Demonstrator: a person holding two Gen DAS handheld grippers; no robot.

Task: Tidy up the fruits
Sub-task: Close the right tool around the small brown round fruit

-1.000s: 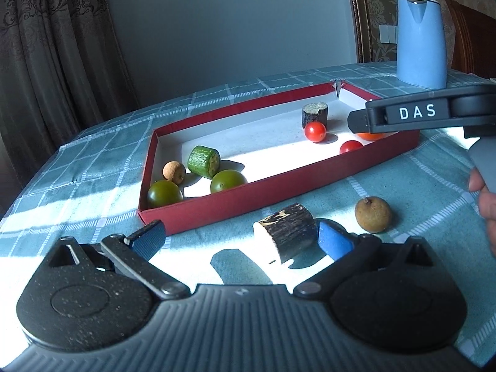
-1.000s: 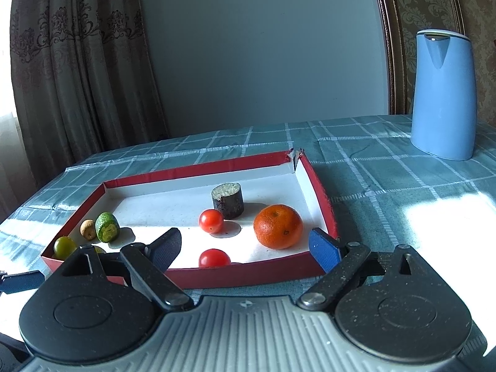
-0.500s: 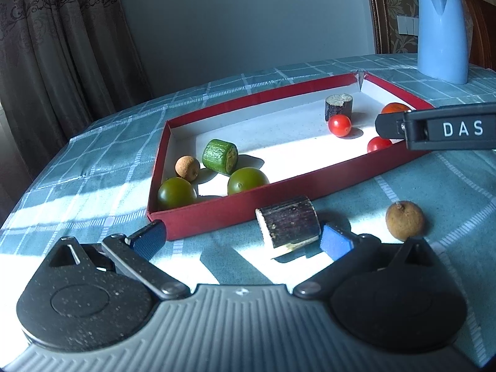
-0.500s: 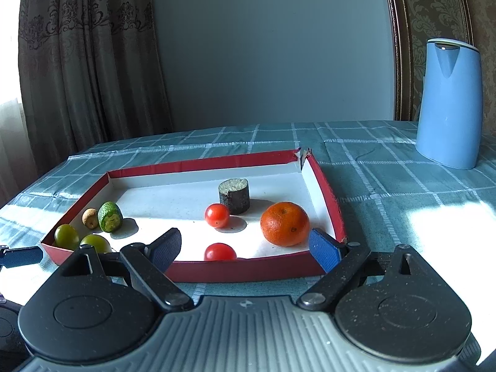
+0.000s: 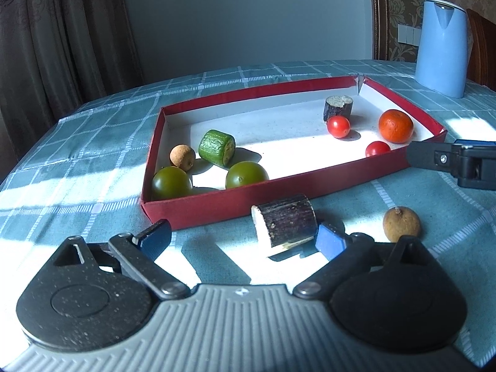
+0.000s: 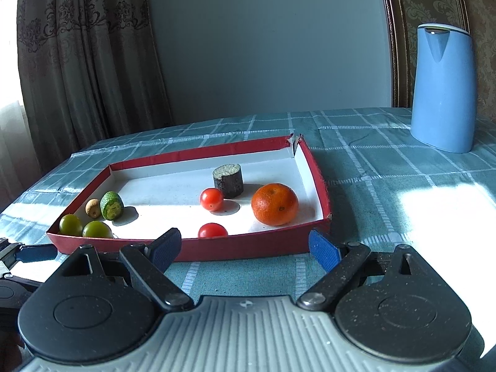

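On bench, just near red tray (image 5: 279, 192), dark cane piece (image 5: 286, 224) lies between fingers of left tool (image 5: 245, 237), jaws closing, no grip yet. Right tool (image 6: 245, 246) wide, empty. Risk: off-centre pinch, round piece rolls toward longan (image 5: 402, 223).

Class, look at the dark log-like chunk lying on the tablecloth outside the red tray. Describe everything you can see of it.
The chunk is a short cylinder with dark, streaked purplish-black bark-like skin and a pale, cream cut end facing left. It lies on its side on the checked cloth, just in front of the tray, apart from it. It sits between the closing jaws of the left hand-held gripper, next to the right-side pad; contact is unclear. It is sunlit, casting a shadow.
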